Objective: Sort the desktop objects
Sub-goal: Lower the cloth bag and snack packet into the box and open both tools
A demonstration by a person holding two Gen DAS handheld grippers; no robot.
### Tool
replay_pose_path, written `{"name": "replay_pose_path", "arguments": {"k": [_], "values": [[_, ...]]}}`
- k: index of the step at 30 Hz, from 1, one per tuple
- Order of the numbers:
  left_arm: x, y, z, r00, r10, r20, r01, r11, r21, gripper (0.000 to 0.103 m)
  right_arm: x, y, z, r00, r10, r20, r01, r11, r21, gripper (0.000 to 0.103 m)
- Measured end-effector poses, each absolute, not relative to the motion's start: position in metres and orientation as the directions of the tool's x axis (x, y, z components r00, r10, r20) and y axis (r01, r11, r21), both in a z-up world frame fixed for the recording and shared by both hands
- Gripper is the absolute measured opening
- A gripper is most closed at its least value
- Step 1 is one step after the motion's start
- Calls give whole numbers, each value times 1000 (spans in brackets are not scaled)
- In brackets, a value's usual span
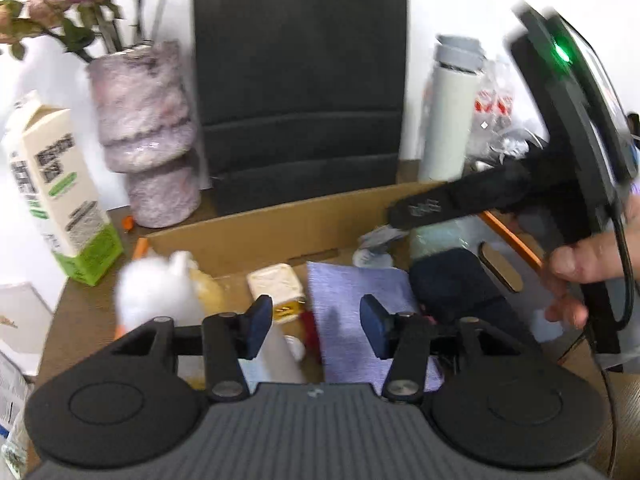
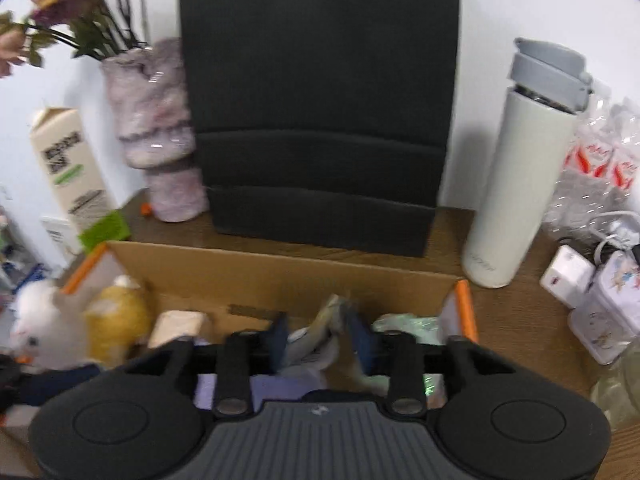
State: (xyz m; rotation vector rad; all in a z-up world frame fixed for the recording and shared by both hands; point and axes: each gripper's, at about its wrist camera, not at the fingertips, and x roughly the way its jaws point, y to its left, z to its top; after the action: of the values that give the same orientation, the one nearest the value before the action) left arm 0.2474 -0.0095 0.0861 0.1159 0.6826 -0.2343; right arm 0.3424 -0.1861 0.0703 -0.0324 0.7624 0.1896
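— Cardboard box (image 2: 280,276) fills the lower middle of the right wrist view, sitting on a brown wooden desk (image 2: 516,320). What is in it?

— At the lower left, a white plush toy (image 2: 36,332) with a yellow plush toy (image 2: 116,328) just beside it, then a pale block (image 2: 180,326). A lilac cloth (image 1: 352,312) lies in the lower middle of the left wrist view.

— And the right gripper (image 2: 316,340)?

— Its jaws stand apart, low in the frame over the box. A grey and white crumpled thing (image 2: 316,344) sits between the blue pads; whether they press on it I cannot tell, as the picture is blurred.

— The left gripper (image 1: 316,324)?

— Jaws spread, nothing between them. It hangs over the lilac cloth, with the pale block just left of it.

— Who holds the other tool?

— In the left wrist view a hand (image 1: 580,268) at the right edge grips a black handle, and that tool's dark finger reaches into the box.

— Behind the box?

— A black ribbed stand (image 2: 320,120) in the upper middle, a pinkish vase (image 2: 160,132) with dried flowers at the upper left, a milk carton (image 2: 68,176) left of it, and a pale bottle (image 2: 524,168) with a grey lid at the right.
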Motion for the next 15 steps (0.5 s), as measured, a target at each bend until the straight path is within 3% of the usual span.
{"name": "replay_pose_path", "arguments": {"k": [7, 9, 11, 15], "values": [[230, 13, 112, 780, -97, -618, 131, 991, 10, 60, 305, -209, 96, 715, 148, -683, -188, 982, 16, 61], [219, 17, 117, 779, -83, -621, 106, 994, 1, 68, 286, -210, 107, 728, 134, -673, -204, 979, -25, 62], [208, 20, 120, 783, -60, -619, 81, 997, 6, 83, 266, -209, 119, 741, 124, -660, -221, 973, -65, 68], [170, 24, 124, 810, -2, -586, 13, 1000, 15, 84, 216, -206, 136, 772, 130, -622, -256, 959, -118, 79]]}}
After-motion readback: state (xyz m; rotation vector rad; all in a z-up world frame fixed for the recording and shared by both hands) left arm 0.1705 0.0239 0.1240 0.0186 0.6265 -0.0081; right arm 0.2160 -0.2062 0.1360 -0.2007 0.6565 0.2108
